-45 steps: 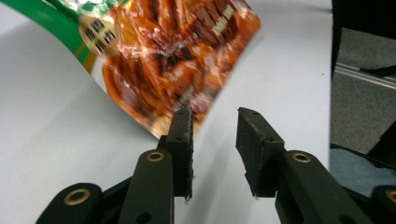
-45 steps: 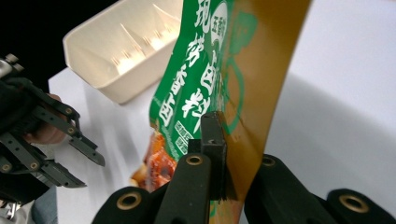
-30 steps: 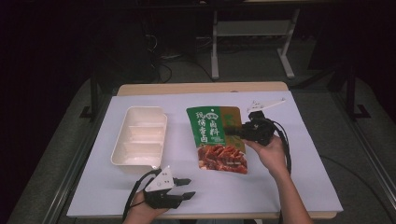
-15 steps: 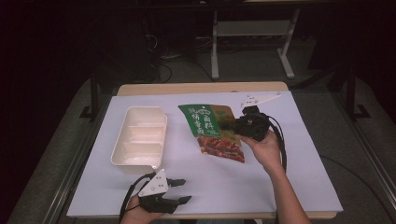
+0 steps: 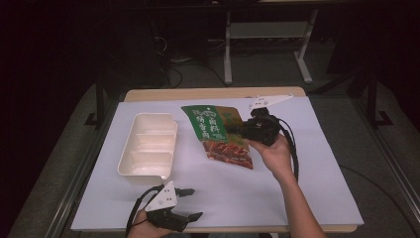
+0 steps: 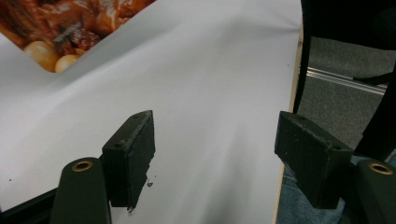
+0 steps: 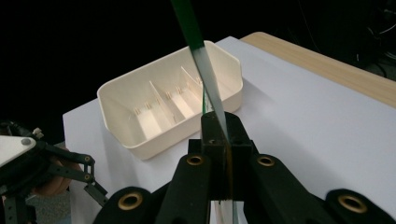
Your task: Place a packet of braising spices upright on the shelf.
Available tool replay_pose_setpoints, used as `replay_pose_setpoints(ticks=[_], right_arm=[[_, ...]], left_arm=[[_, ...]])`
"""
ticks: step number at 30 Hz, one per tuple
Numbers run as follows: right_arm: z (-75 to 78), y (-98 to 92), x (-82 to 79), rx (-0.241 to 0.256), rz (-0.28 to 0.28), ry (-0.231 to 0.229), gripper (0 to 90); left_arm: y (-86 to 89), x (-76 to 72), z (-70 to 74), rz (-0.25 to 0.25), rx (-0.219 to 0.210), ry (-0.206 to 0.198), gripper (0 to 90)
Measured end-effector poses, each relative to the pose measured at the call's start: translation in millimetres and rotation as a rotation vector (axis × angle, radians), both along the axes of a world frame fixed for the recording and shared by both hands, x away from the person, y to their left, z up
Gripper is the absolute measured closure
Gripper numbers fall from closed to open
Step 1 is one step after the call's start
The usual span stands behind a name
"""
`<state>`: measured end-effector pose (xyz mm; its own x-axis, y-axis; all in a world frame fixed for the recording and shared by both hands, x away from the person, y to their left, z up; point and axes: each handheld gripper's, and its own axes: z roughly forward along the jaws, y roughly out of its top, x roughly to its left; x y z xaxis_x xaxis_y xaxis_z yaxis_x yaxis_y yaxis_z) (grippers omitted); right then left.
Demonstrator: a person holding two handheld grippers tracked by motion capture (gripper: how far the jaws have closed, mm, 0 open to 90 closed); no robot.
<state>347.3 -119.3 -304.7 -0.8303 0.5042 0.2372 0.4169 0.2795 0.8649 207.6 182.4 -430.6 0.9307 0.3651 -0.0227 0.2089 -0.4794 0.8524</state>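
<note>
A green food pouch (image 5: pixel 220 134) with a red dish pictured on it hangs tilted over the middle of the white sheet. My right gripper (image 5: pixel 247 130) is shut on its right edge. In the right gripper view the pouch (image 7: pixel 198 56) shows edge-on, rising from the closed jaws (image 7: pixel 223 140). A white compartment tray (image 5: pixel 148 146) sits to the left and appears again past the pouch (image 7: pixel 173 100). My left gripper (image 5: pixel 194 203) stands open at the front edge with nothing between its jaws (image 6: pixel 215 149). The pouch's lower corner (image 6: pixel 65 28) lies ahead of it.
A white sheet (image 5: pixel 307 163) covers the wooden table (image 5: pixel 198 93). The table's front edge (image 6: pixel 288 140) runs just by the left gripper's right jaw. A metal frame (image 5: pixel 267 34) stands on the floor behind the table.
The right gripper has carried the pouch up and to the left, tilting it off the sheet. The left gripper has slid a little toward the front edge.
</note>
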Motion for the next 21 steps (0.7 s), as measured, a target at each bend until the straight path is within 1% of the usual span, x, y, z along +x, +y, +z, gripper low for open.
replay_pose_setpoints(ticks=[5, 8, 11, 17, 20, 21], right_arm=[[5.3, 7.5, 1.3, 0.003, 0.009, -0.005, 89.3], [8.7, 13.7, 2.2, 0.004, 0.019, -0.016, 89.3], [12.6, 19.9, 2.8, 0.007, 0.027, -0.016, 89.3], [18.4, 29.9, 5.1, 0.010, 0.047, -0.036, 89.3], [22.4, 38.4, 6.4, 0.020, 0.057, -0.038, 89.3], [23.3, 40.5, 6.9, 0.019, 0.061, -0.041, 89.3]], left_arm=[[0.6, -0.1, 0.6, -0.008, 0.006, -0.004, 28.1], [1.0, 0.6, -0.2, -0.007, 0.002, -0.013, 27.9], [2.1, 0.7, -0.1, -0.006, -0.002, -0.019, 27.7], [3.0, 0.2, 0.6, -0.008, 0.001, -0.026, 27.6], [2.9, 0.2, 0.4, -0.011, 0.001, -0.032, 27.6], [2.8, -0.3, 0.2, -0.009, -0.001, -0.027, 27.5]])
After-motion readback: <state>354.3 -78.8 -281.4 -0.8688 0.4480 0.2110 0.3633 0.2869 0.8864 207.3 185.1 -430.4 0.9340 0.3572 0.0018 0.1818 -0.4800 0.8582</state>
